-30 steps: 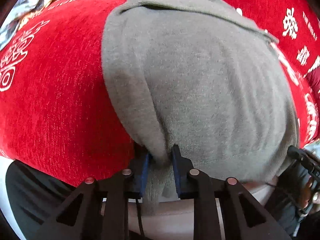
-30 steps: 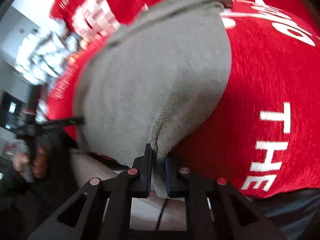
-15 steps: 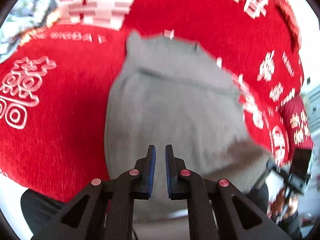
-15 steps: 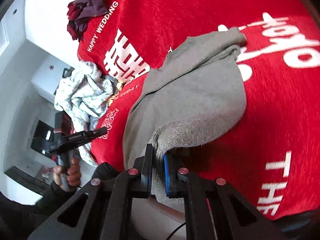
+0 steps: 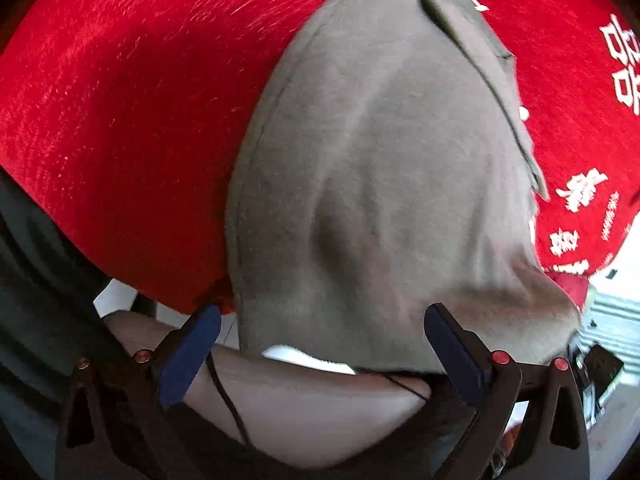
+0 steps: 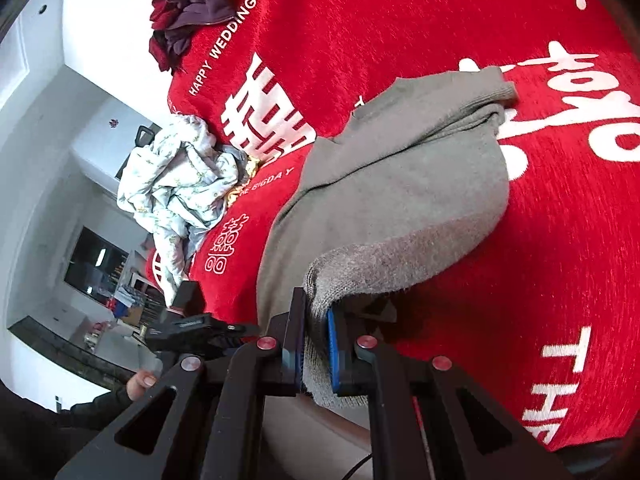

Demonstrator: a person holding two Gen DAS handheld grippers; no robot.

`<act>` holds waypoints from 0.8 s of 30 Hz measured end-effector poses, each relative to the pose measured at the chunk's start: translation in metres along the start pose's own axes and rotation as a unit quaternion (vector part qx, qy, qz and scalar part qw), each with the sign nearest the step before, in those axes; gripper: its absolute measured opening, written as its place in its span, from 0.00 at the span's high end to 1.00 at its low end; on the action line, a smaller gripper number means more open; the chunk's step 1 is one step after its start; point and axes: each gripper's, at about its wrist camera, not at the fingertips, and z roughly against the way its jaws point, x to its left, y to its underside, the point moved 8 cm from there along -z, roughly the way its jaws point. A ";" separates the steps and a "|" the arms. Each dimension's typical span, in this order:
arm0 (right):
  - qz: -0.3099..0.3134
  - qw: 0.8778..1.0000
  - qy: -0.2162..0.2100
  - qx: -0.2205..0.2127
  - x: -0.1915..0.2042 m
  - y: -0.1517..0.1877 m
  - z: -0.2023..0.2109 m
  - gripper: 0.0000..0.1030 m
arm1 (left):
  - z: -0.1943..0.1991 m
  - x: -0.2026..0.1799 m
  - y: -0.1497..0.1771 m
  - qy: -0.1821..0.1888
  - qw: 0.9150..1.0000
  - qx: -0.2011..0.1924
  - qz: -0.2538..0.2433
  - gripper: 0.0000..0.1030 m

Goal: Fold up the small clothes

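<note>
covering perhaps a bed (image 6: 540, 200): red cloth (image 6: 400, 20)

Ahead of the right tongs (image 6: 312, 350), the grey garment (image 6: 400, 184) covers the red cloth (image 6: 440, 20). To their right the cloth is bare; up-left sit a pale crumpled heap (image 6: 180, 172) and a dark pile (image 6: 188, 12).
</note>
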 end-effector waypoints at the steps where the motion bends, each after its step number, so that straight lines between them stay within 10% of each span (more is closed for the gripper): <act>1: -0.001 1.000 0.000 -0.001 0.001 0.001 0.000 0.90 | -0.004 0.002 -0.001 -0.001 1.000 -0.002 0.008 0.01; 6: -0.009 1.000 0.004 -0.001 -0.004 0.005 0.002 0.90 | -0.027 -0.004 0.008 0.047 0.998 0.009 0.036 0.06; 11: -0.014 1.000 0.009 -0.009 -0.005 0.001 0.010 0.90 | 0.010 -0.025 0.017 0.047 0.998 -0.014 -0.040 0.77; 24: -0.026 0.998 -0.012 -0.053 -0.005 -0.037 0.024 0.90 | 0.107 -0.094 -0.040 0.066 0.974 -0.167 -0.138 0.77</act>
